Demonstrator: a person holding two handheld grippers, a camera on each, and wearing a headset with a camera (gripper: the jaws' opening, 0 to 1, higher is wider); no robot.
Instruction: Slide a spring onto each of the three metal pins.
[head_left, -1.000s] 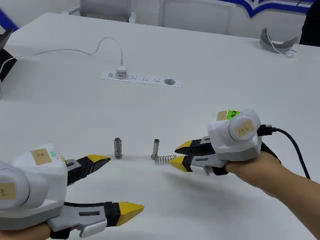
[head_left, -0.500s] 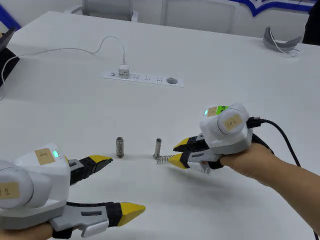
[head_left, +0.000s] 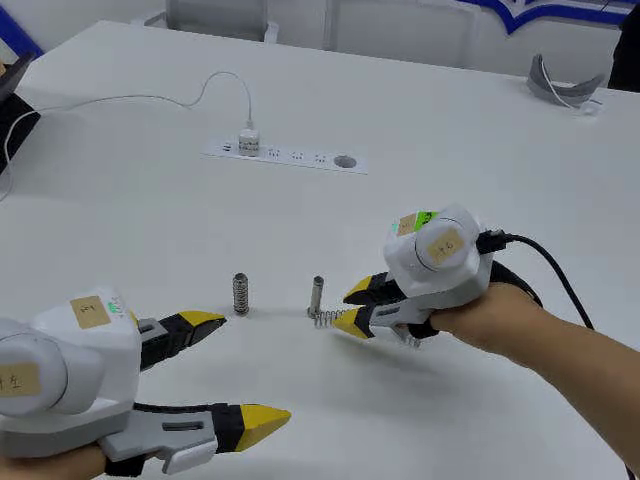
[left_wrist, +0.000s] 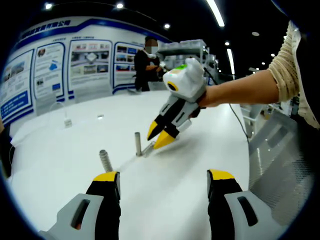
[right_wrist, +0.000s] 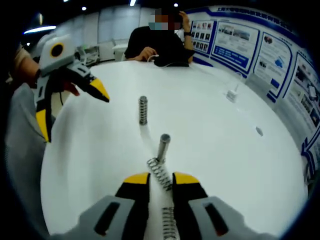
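While the right gripper (head_left: 348, 307) is pinching the loose spring (right_wrist: 160, 172) lying at the foot of the bare pin (head_left: 316, 295), the left gripper (head_left: 247, 366) is hanging spread; the spring is needing tipping upright over the pin top before lowering.

The left gripper (head_left: 238, 367) hovers low at the near left, jaws spread wide. The right gripper (head_left: 352, 306), held in the right hand (head_left: 488, 318), points left, jaws pinched on a spring (head_left: 326, 318).

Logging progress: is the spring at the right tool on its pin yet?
Not on: the spring lies on its side between the right tool's jaws, beside the bare pin.
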